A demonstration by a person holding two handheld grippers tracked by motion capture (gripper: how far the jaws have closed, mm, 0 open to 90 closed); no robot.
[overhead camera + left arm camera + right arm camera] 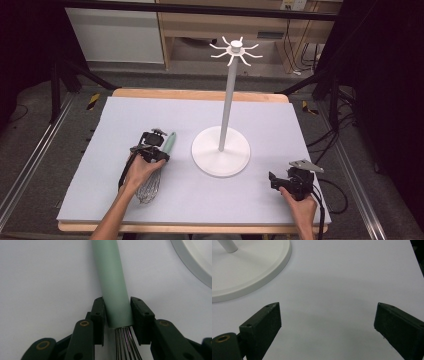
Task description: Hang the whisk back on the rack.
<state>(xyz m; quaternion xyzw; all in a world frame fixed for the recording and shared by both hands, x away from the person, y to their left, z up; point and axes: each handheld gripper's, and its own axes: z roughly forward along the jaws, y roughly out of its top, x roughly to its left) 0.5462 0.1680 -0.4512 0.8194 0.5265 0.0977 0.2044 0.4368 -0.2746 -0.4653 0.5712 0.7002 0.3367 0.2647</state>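
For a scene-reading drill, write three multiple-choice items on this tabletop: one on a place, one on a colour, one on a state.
1. Where does the wire whisk with the pale green handle lie from the white round-based hook stand in the high view?
A left B right C on its base

2. The whisk's handle is:
A red B pale green C black

3. The left tool is:
A wide open, empty B shut on the handle C lying unheld

Answers: 1 A, the high view shows it left of the base. 2 B, the left gripper view shows the handle's green. 3 B, both jaws press the handle's sides.
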